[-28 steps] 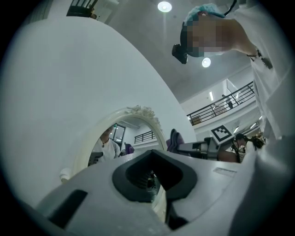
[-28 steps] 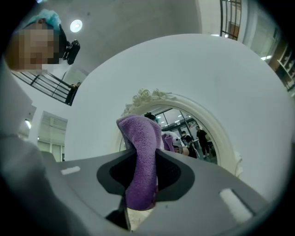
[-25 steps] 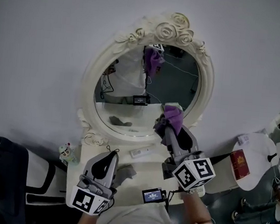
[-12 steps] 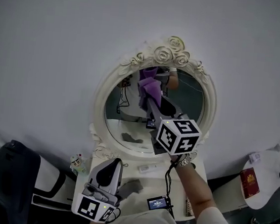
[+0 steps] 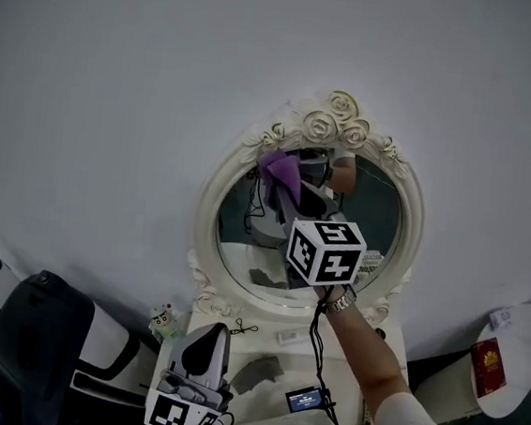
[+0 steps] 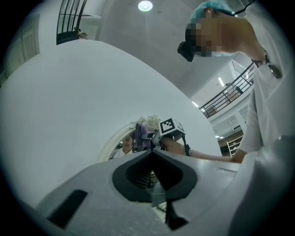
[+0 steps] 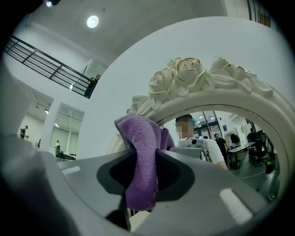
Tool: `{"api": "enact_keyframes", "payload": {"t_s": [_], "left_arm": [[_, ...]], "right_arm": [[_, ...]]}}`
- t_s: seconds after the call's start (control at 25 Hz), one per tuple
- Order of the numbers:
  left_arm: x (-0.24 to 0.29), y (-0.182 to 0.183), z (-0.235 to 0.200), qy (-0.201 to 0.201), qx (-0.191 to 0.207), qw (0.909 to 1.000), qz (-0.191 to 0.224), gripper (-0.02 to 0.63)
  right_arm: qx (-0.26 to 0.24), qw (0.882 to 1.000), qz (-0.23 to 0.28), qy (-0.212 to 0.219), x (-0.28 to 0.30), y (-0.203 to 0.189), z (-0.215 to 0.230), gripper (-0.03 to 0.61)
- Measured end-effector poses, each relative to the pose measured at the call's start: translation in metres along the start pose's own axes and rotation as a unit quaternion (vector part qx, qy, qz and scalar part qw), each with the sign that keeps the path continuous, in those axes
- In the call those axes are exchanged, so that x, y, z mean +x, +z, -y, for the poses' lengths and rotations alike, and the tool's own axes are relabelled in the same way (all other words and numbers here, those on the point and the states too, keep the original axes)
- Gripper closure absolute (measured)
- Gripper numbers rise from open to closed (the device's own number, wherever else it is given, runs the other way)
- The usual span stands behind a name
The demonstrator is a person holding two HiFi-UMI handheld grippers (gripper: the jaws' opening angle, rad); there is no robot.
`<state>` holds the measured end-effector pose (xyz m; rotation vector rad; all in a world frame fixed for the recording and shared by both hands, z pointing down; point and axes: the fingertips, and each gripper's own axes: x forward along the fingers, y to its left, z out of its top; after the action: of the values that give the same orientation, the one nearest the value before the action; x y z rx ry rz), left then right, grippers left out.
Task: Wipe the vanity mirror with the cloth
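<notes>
Purple cloth (image 7: pixel 140 161): soft, fuzzy pile, plainly fabric. The right gripper (image 7: pixel 146 150) shows smooth matt grey jaws, plastic by the look, with darker, finely ribbed inner faces, and the left gripper (image 6: pixel 153 151) has the same finish. The mirror (image 5: pixel 377 223) glass is glossy, reflections crisp. Its frame (image 5: pixel 211 212) is cream, smooth, faintly shiny, with moulded roses. The wall (image 5: pixel 117 97) behind is plain matt white.

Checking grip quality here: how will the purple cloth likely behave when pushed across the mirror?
Probably floppy: the purple cloth folds and droops where the right gripper pinches it. Its fuzzy pile suggests it is light and soft, so it should likely drag rather than slide freely on the vanity mirror glass.
</notes>
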<state>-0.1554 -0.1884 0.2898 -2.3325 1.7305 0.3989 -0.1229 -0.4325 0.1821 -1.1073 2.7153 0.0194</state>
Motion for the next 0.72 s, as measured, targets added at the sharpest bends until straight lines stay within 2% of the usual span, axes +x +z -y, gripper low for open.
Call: {"api": "enact_keyframes", "payload": {"t_s": [0.24,0.72], "left_arm": [[-0.005,-0.001,-0.005,0.012,-0.006,0.9999,-0.004,0.607],[0.020,-0.022,0.018,-0.042,-0.019,0.9986,-0.024,0.607]], "right_arm": [[0.002,1.000,0.004,-0.012,0.005,0.002,0.011,0.469],[-0.019,0.997,0.019,-0.072,-0.026,0.007,0.060,0.468]]}}
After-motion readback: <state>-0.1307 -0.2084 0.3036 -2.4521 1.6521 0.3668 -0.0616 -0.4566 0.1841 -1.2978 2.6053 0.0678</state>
